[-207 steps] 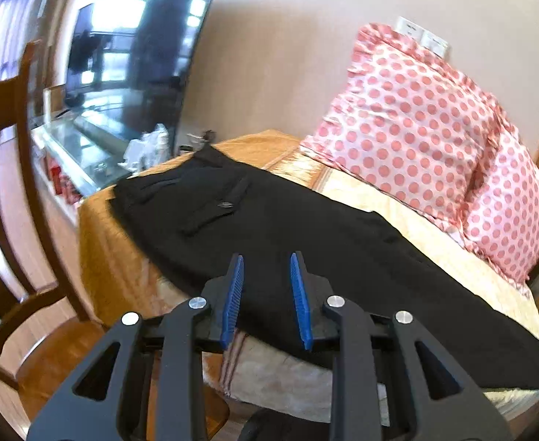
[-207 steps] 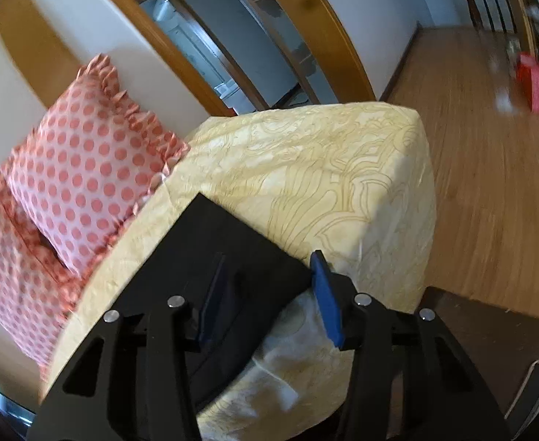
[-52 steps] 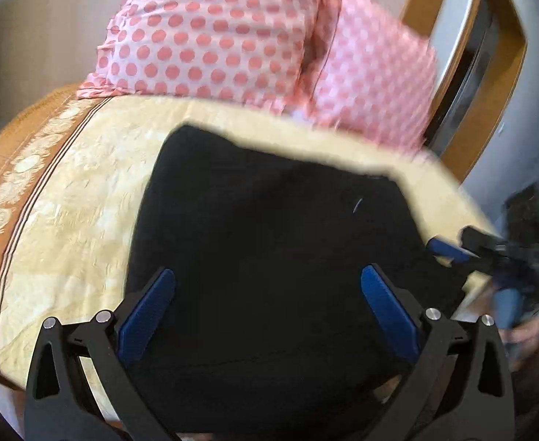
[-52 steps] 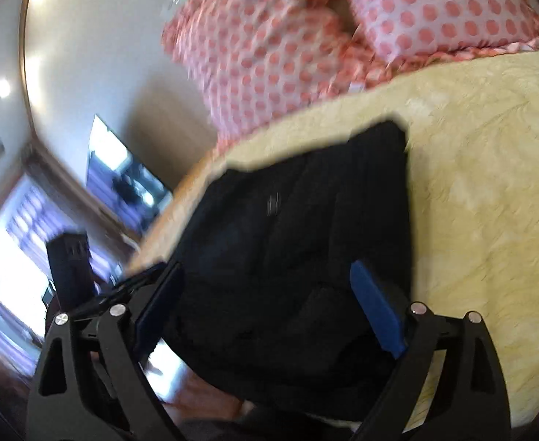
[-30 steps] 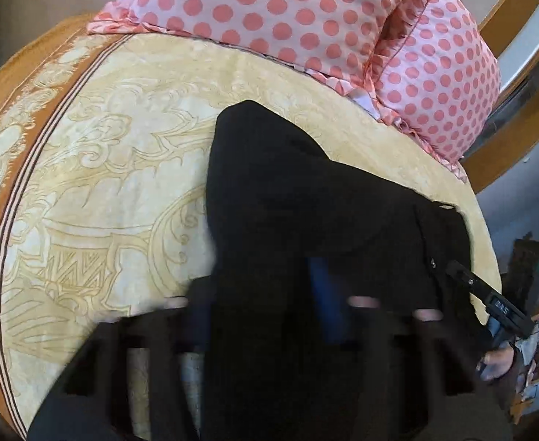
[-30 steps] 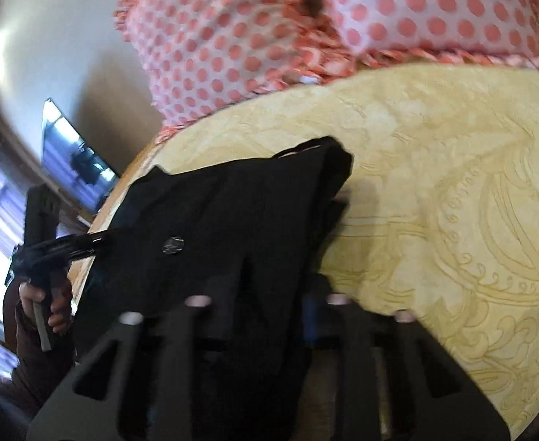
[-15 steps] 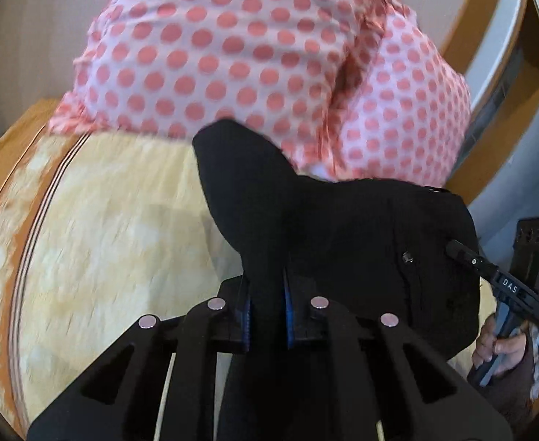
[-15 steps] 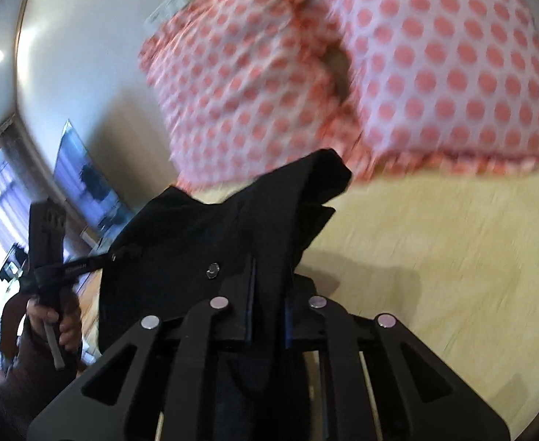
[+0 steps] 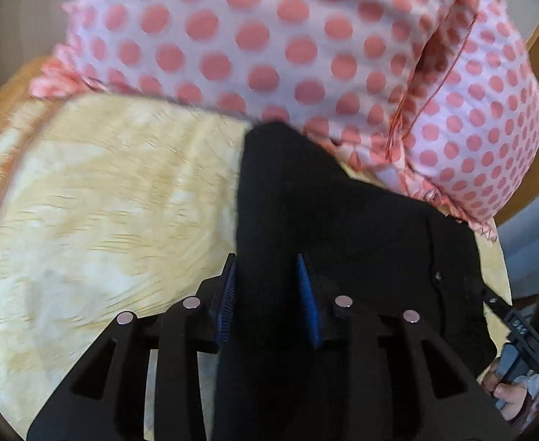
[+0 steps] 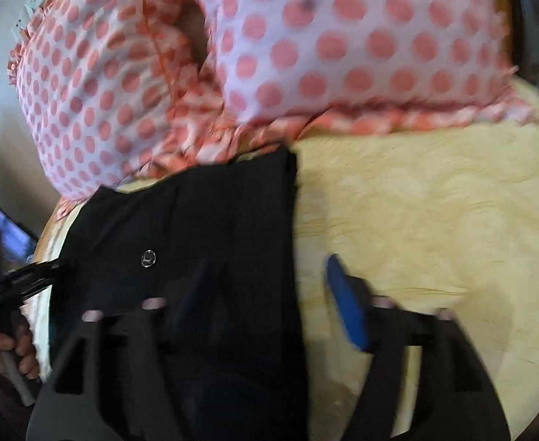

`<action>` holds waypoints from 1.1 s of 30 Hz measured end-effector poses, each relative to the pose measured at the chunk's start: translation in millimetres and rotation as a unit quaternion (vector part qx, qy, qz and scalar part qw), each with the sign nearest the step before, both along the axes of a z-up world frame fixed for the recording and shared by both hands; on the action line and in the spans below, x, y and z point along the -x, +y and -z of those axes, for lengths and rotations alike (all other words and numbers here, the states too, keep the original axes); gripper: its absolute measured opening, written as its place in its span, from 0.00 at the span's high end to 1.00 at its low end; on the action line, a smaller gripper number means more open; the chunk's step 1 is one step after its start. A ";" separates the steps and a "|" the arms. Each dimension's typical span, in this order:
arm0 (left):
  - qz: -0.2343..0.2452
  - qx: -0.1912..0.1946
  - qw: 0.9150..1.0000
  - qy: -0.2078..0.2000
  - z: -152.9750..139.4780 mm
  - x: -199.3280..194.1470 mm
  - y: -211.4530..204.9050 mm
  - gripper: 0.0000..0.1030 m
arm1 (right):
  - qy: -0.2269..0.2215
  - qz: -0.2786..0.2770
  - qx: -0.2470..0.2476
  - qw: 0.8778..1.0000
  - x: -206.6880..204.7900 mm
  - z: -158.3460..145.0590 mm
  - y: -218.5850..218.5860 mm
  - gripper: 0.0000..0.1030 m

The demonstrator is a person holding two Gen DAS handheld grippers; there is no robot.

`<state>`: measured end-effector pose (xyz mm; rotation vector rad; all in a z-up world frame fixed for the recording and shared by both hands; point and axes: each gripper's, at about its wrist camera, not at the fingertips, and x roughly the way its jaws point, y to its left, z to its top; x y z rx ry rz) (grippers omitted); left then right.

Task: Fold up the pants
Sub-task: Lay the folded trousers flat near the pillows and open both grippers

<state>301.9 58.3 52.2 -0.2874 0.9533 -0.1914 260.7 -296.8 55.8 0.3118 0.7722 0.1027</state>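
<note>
The black pants (image 9: 343,228) lie folded on the yellow bedspread (image 9: 104,202), their far edge just beside the polka-dot pillows (image 9: 306,44).

**Claw state**
- Left claw (image 9: 267,294): blue pads (image 9: 229,294) partly apart, with a ridge of pants cloth running between them. Whether the pads press the cloth cannot be told.
- Right claw (image 10: 269,301): jaws wide apart. One blue pad (image 10: 346,308) stands over bare bedspread (image 10: 434,220); the other is blurred over the pants (image 10: 214,220).

**Step in hand**
The fold toward the pillows appears laid down, and both claws appear to be at the release stage. The next move likely calls for clearing both claws without dragging the top layer, then either smoothing the stack or taking the pillow-side edge for a further fold.

**View differences**
- The left wrist view shows the right claw (image 9: 515,325) and its hand (image 9: 508,400) at the pants edge far from the pillows' left end.
- The right wrist view shows a metal button (image 10: 148,258), the straight pants edge against the bedspread, and the left claw (image 10: 54,266) with its hand (image 10: 10,349). A wall socket plate (image 10: 31,7) appears above the pillows (image 10: 306,36).
</note>
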 end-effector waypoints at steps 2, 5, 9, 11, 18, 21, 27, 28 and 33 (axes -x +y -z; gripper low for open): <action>0.005 -0.002 0.999 -0.041 -19.8 24.2 3.8 0.66 | -0.040 -0.040 -0.050 0.997 26.9 -15.2 -0.8 0.23; 0.061 0.040 0.995 -0.073 -36.2 60.1 -3.2 0.31 | -0.039 -0.110 -0.139 0.983 46.5 -17.6 5.0 0.20; 0.128 0.078 0.988 -0.044 -22.6 74.9 -30.6 0.25 | 0.011 -0.135 -0.186 0.973 47.8 5.2 16.2 0.14; 0.128 0.067 0.990 0.001 0.9 64.4 -39.2 0.22 | 0.055 -0.104 -0.186 0.975 40.6 31.4 10.3 0.12; 0.098 0.059 0.993 -0.011 2.8 76.9 -35.1 0.15 | -0.001 -0.067 -0.163 0.984 66.9 18.1 6.9 0.09; 0.062 -0.040 0.994 -0.079 -11.7 120.7 -32.3 0.03 | -0.039 -0.059 -0.083 0.994 98.0 5.4 25.7 0.02; 0.023 -0.174 0.976 -0.132 2.9 192.6 -32.2 0.01 | -0.051 -0.038 0.082 0.995 154.7 24.7 77.8 0.02; 0.021 -0.182 0.975 -0.125 8.5 198.1 -31.5 0.01 | -0.052 -0.038 0.094 0.993 160.1 29.3 83.7 0.02; 0.013 -0.166 0.982 -0.091 30.7 213.0 -31.0 0.01 | -0.041 -0.041 0.118 0.991 175.6 51.8 106.4 0.02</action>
